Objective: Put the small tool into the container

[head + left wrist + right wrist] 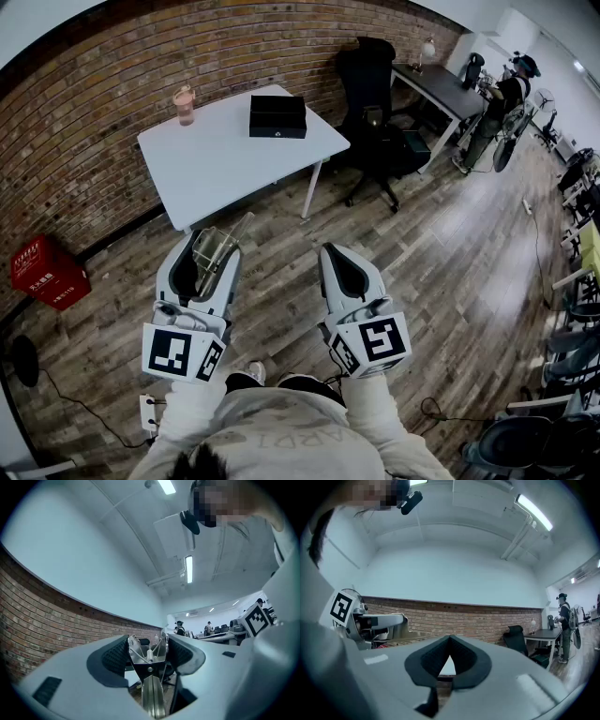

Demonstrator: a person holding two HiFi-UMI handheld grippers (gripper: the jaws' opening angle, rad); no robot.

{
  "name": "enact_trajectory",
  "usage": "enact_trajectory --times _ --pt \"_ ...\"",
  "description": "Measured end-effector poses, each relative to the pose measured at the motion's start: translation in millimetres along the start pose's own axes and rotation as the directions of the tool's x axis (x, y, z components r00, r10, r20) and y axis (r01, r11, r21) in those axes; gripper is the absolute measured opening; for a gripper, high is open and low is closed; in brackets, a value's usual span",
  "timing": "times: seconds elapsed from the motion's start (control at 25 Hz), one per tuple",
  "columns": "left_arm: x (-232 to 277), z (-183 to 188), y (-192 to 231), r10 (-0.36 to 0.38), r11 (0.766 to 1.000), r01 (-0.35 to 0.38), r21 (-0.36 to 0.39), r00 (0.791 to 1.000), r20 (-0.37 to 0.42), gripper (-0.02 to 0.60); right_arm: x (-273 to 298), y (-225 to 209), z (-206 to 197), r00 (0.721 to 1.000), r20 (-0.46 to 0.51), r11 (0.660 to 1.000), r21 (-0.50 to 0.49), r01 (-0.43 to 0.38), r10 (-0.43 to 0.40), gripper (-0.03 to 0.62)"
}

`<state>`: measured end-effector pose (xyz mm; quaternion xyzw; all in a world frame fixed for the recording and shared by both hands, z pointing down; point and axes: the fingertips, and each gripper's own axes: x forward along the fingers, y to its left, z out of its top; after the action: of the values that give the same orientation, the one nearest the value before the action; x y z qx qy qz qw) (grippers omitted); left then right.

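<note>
A shiny metal small tool (216, 249) sits between the pads of my left gripper (214, 246), which is held over the wooden floor in front of the table. In the left gripper view the tool (149, 660) fills the gap of the left gripper (149, 644), both pads against its sides. My right gripper (339, 255) hovers beside it, jaws closed tip to tip with nothing in them; the right gripper (450, 641) shows the same. The container, a black box (277, 116), stands on the white table (225, 164), well ahead of both grippers.
A pink cup (184, 105) stands at the table's far left corner. A red box (49, 272) lies on the floor at left by the brick wall. A black office chair (375, 103) and a dark desk (445, 89) are at right, with a person (511, 94) beyond.
</note>
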<state>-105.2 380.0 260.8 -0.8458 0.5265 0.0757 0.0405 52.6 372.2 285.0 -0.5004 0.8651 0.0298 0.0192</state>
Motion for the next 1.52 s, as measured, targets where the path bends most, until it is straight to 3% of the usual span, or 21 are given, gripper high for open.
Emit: enact_trajectory --times 0.96,1.52 --pt "14.8 -9.8 75.5 -0.051 0.999 0.051 -0.011 0.998 0.021 0.244 59.5 32.9 -14.1 0.998 0.008 0.997 0.019 0.070 -0.070 0.011" --pt "91.1 -28.0 113.2 -0.052 0.999 0.052 -0.013 0.998 0.020 0.243 136.2 -13.4 -25.4 0.998 0.005 0.998 0.016 0.067 -0.067 0.011"
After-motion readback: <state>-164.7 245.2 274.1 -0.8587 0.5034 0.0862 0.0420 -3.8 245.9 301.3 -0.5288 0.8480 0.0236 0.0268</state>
